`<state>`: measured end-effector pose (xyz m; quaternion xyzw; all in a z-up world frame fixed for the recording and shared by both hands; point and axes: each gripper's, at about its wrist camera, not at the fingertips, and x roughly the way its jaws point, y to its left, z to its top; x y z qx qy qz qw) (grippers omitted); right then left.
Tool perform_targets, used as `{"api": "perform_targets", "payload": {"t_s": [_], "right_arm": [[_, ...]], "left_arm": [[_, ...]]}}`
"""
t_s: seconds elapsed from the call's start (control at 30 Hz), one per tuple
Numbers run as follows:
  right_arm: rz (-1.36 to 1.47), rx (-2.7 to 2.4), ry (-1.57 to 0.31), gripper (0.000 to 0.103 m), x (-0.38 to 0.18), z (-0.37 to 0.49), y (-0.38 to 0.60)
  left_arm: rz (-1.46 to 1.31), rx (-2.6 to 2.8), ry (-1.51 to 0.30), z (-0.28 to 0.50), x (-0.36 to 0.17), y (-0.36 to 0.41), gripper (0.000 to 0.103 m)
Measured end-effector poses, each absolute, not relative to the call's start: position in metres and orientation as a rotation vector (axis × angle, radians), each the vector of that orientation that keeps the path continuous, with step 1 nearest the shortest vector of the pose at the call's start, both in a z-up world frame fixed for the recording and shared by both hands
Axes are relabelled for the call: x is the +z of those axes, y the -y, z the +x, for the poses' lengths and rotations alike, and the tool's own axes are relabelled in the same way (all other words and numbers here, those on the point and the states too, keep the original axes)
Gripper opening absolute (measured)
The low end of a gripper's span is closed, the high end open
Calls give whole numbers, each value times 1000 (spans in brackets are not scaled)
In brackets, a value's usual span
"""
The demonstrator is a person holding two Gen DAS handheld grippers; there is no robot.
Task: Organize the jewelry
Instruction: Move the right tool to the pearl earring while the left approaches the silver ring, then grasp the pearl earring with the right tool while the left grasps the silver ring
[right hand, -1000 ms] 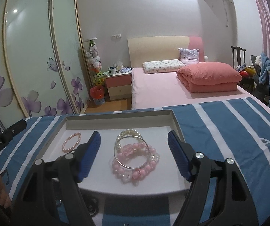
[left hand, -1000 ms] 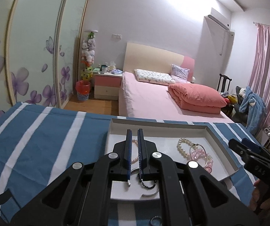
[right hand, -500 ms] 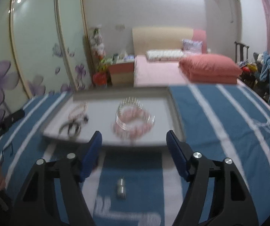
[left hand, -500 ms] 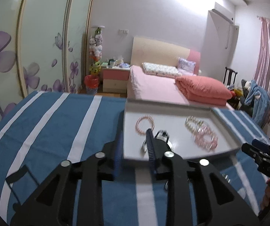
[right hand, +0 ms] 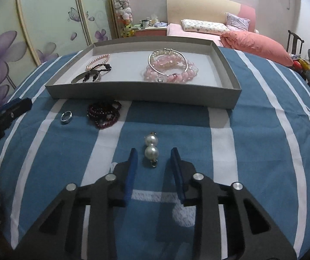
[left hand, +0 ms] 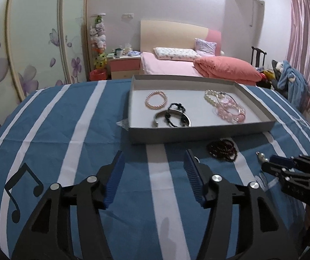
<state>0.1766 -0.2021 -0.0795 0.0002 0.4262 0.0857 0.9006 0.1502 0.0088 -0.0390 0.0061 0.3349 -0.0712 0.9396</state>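
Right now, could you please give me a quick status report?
Right tongs closing around pearl earring, not pressing yet. Left tongs opening, empty. Ring and dark beads outside tray.

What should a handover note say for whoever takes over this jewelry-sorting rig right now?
Left tongs: opening, nothing between them, above the striped cloth near the tray.
Right tongs: closing around the double-pearl piece lying on the cloth; pads not yet touching it.
Done, in the tray: pink pearl bracelet, silver cuff with black bead bracelet, pink bead pile.
Left, on the cloth: the pearl piece, dark red bead bracelet, silver ring.
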Motion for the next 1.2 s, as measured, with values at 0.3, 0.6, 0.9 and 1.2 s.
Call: {"api": "perform_targets", "payload": {"t_s": [0.3,0.6,0.9,1.2], "right_arm": [[-44,166,-885,14,-79,177,202],[-3,83,-889,14,-80,182,226],[-1,90,-888,14,-80,187,226],[-6,92,-885,14,-80,188,227]], "left_arm": [[38,-188,-740,153,-52,7,59],[91,-220,-820,166,-65,32,59],[93,-181,-884,189,-74,46,38],[102,-112,-890,172,-72,31,23]]}}
